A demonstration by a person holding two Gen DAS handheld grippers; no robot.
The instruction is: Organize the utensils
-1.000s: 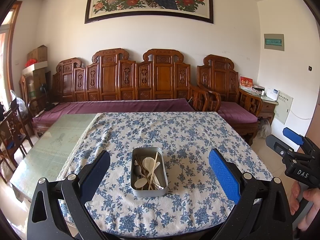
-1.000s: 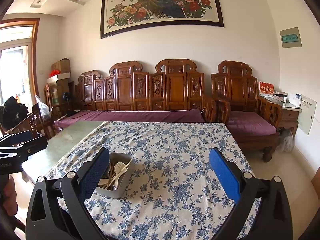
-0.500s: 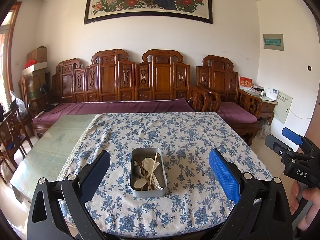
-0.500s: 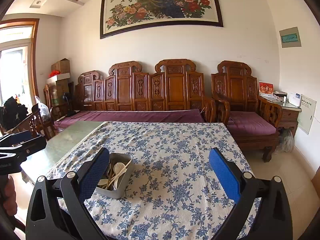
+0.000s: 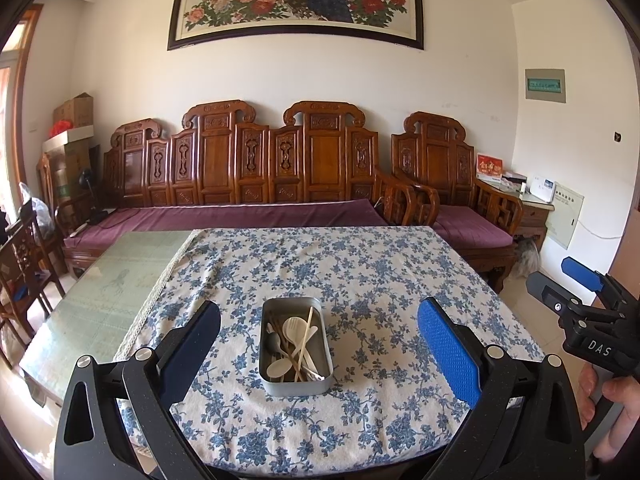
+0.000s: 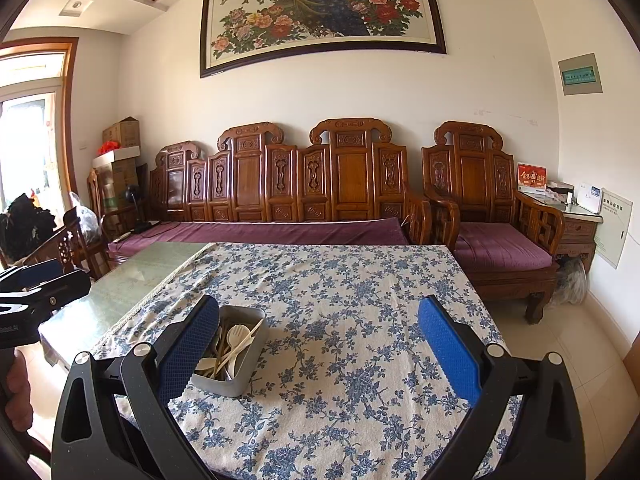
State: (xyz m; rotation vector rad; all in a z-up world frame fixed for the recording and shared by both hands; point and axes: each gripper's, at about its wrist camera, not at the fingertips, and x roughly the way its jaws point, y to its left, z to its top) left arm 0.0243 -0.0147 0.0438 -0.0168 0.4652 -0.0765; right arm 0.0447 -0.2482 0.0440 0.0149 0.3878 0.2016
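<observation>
Facing the table, left view: left gripper (image 5: 318,340) held above the near edge, fingers wide apart, empty. Tin (image 5: 295,346) on the floral cloth (image 5: 360,272), utensils (image 5: 294,340) heaped inside. Nothing has shifted in the last second.

Right view: right gripper (image 6: 319,344) likewise spread, empty; tin (image 6: 236,350) just behind its left finger. Unchanged too. Scene fits utensils already gathered, or awaiting sorting.

White walls, peacock painting (image 5: 296,0) high ahead. Carved wooden sofa (image 5: 248,168) with purple cushions straight ahead, armchair (image 6: 492,216) right. Boxes (image 6: 120,148) and bright window (image 6: 28,140) left. Tiled floor (image 6: 560,344).
</observation>
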